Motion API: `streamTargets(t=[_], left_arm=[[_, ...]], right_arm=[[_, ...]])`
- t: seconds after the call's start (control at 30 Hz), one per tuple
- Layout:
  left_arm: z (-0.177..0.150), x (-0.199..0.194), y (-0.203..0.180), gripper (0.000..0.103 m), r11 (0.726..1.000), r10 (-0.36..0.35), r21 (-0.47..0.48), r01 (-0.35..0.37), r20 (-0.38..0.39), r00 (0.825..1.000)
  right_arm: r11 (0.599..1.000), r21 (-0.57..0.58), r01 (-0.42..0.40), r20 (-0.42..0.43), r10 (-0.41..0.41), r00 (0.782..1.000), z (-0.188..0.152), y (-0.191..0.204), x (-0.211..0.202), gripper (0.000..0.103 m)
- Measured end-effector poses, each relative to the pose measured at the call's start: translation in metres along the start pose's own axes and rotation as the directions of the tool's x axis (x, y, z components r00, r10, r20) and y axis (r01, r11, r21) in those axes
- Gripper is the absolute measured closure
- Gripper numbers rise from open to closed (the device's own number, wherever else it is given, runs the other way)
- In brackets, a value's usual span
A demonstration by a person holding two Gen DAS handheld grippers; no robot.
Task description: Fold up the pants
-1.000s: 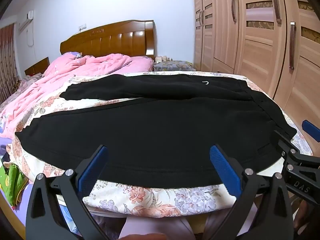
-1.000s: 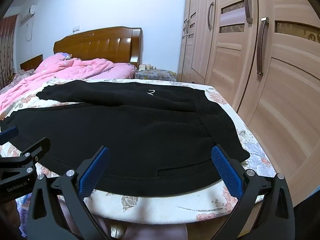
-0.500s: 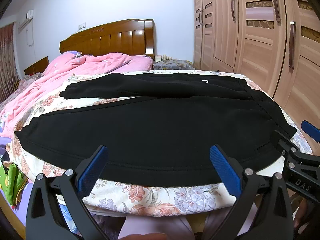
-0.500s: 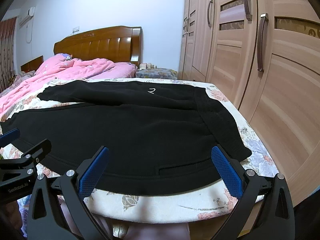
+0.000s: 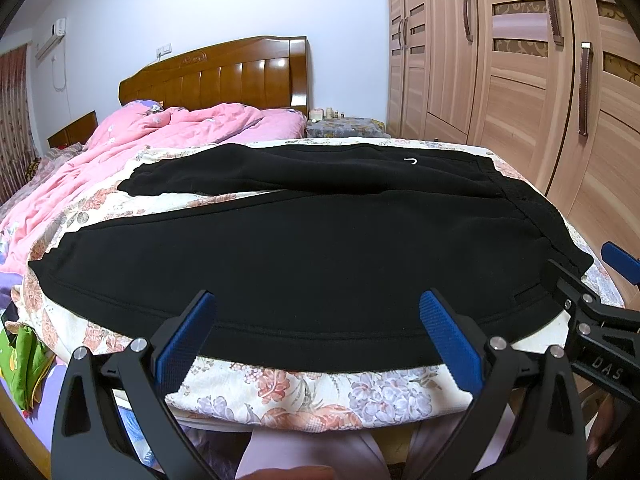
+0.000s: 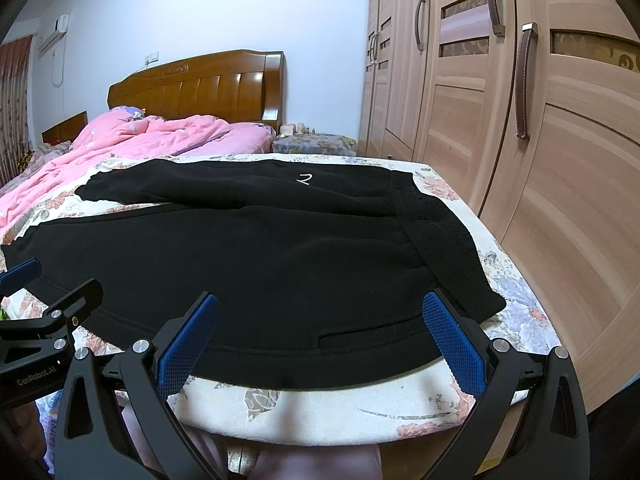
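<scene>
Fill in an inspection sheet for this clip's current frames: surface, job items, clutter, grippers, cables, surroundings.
Surface: bed with a floral-print sheet, the near edge showing below the garment.
Job's things: black fleece pants spread flat, both legs running left, waistband to the right; not yet folded.
Clutter: crumpled pink quilt at the bed's far left; green fabric item hanging below the left edge.
Grippers: left gripper open, at the near hem; right gripper open, near the waistband corner; neither holds cloth.
Cables: thin white cord on the far wall.
Surroundings: brown wooden headboard; light wooden wardrobe on the right.
</scene>
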State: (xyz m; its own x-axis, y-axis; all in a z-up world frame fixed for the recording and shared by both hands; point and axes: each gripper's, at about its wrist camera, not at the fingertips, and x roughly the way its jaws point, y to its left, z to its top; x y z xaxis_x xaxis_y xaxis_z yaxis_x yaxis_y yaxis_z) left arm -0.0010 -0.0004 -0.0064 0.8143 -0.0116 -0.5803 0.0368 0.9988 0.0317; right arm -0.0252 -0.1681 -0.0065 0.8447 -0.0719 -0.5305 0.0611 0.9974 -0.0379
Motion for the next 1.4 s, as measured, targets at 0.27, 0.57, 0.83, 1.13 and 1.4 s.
streamTargets(t=[0.27, 0.57, 0.83, 1.13, 1.4], left_arm=[[0.0007, 0.0006, 0.0007, 0.001, 1.000, 0.000, -0.001, 0.000, -0.001, 1.000], [-0.0004, 0.0010, 0.0013, 0.001, 1.000, 0.000, -0.002, 0.000, -0.004, 1.000], [-0.0007, 0.0007, 0.0017, 0.001, 1.000, -0.002, -0.003, 0.002, -0.006, 1.000], [-0.0007, 0.0007, 0.0017, 0.001, 1.000, 0.000, -0.002, 0.000, -0.006, 1.000], [-0.0030, 0.0002, 0.0046, 0.001, 1.000, -0.002, -0.007, 0.002, -0.013, 1.000]], right_arm=[[1.000, 0.010, -0.008, -0.009, 0.008, 1.000, 0.0005, -0.0028, 0.0022, 0.004], [1.000, 0.017, -0.014, -0.019, 0.014, 1.000, 0.0030, -0.0053, 0.0019, 0.004], [1.000, 0.021, -0.017, -0.023, 0.018, 1.000, 0.0028, -0.0055, 0.0019, 0.004], [0.999, 0.029, -0.021, -0.023, 0.022, 0.999, 0.0038, -0.0077, 0.0028, 0.004], [0.999, 0.031, -0.028, -0.034, 0.029, 0.999, 0.0028, -0.0090, 0.0055, 0.004]])
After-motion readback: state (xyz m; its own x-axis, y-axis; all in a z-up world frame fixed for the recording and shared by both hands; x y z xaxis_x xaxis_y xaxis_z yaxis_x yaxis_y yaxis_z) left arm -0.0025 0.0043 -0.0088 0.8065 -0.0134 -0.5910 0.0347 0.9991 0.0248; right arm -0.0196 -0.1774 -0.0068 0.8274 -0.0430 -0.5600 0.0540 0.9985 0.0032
